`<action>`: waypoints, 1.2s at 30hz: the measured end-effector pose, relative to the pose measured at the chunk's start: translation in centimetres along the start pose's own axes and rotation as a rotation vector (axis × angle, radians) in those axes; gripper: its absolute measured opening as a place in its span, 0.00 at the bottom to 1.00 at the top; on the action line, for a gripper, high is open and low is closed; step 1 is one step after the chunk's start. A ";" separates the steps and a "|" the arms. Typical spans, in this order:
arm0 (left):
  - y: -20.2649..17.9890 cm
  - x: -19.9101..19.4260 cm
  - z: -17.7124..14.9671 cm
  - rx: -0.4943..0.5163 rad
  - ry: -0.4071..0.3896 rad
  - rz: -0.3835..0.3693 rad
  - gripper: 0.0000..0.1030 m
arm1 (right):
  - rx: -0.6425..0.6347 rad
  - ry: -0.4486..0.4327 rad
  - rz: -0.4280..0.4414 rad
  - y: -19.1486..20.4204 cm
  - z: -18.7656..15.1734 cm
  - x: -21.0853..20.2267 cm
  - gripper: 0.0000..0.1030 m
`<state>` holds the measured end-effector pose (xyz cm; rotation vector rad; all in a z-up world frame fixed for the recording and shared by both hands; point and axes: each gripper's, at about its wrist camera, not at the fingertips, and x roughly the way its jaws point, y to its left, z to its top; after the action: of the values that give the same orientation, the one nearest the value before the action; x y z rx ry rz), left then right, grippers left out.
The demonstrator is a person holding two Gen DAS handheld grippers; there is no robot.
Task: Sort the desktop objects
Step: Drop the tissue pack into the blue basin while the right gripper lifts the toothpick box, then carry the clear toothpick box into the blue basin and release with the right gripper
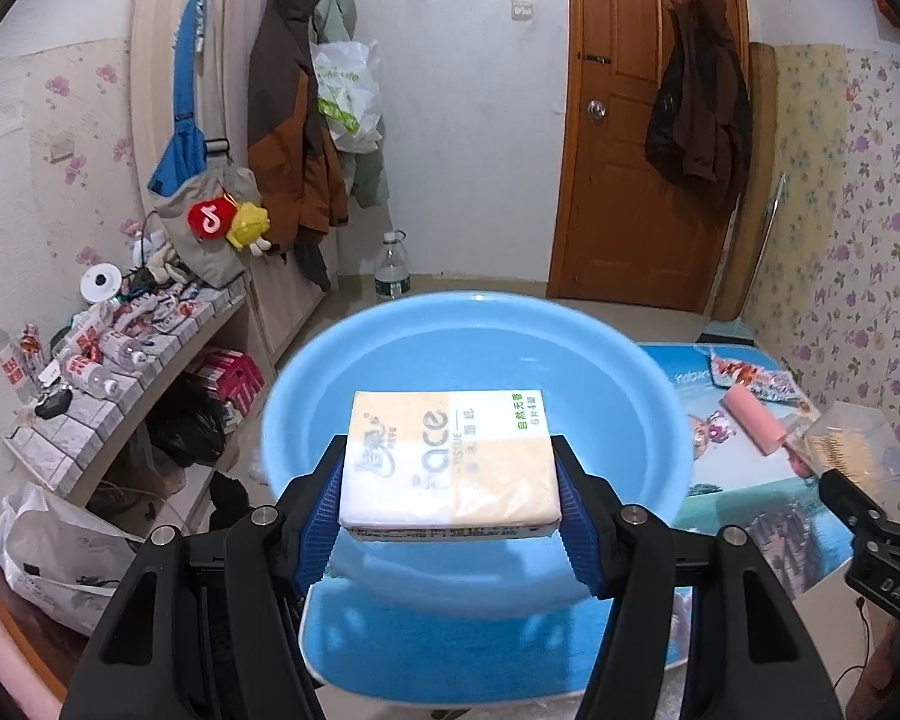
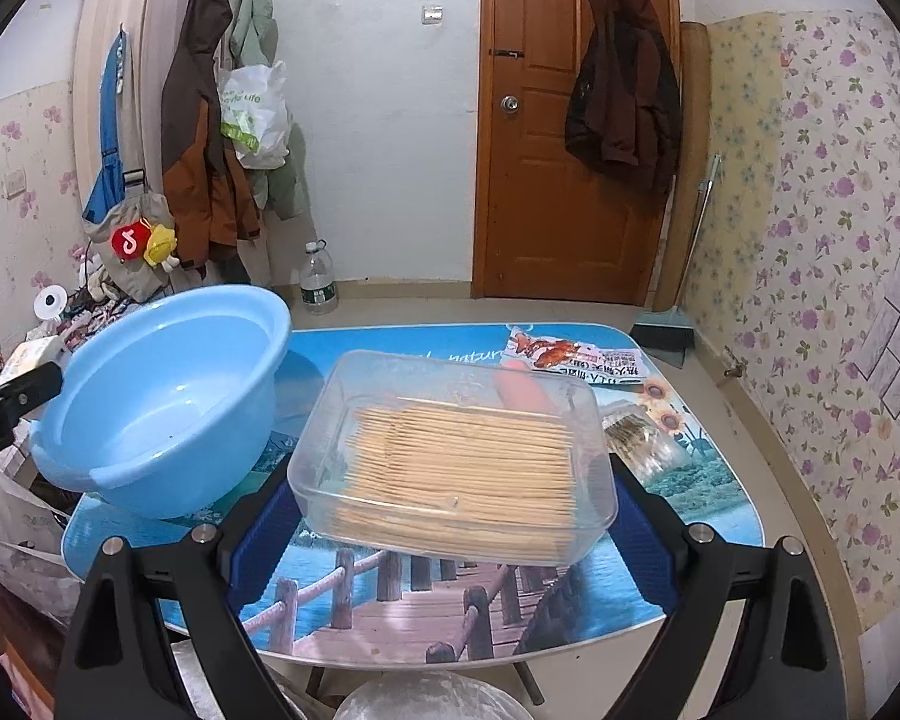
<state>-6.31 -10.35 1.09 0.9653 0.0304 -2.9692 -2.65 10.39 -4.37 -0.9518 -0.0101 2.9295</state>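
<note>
Both grippers are full: the left gripper [image 1: 450, 510] is clamped on a tissue pack [image 1: 450, 462] held over the blue basin [image 1: 642, 420], and the right gripper [image 2: 450, 516] is clamped on a clear toothpick box [image 2: 450, 456] held above the table [image 2: 390, 600]. The pack should be lowered slowly and let go only when it is well inside the basin. The basin's floor under the pack is hidden, and the pink thing [image 1: 756, 420] on the table is hard to make out.

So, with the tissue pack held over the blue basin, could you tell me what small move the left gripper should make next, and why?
Probably lower it a little further, then open. The left gripper grips the tissue pack by its sides, above the blue basin, which looks empty. The right gripper holds a clear box of toothpicks over the table, well aside.
</note>
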 end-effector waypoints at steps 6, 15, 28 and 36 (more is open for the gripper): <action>-0.1 4.5 -0.5 -0.005 0.072 0.000 0.59 | -0.009 0.042 -0.016 0.4 -0.3 2.4 0.92; 0.4 6.3 -0.8 0.002 0.084 0.012 0.60 | -0.014 0.078 -0.022 0.6 -0.6 4.9 0.92; 1.2 3.9 0.0 -0.006 0.035 0.035 0.82 | -0.020 0.065 -0.021 0.9 -0.8 4.0 0.92; 3.0 1.2 0.0 -0.027 0.004 0.047 0.82 | -0.042 0.031 -0.010 1.9 -0.3 2.3 0.92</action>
<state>-7.21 -13.34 0.34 0.9545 0.0462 -2.9165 -4.43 8.60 -6.02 -0.9995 -0.0750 2.9160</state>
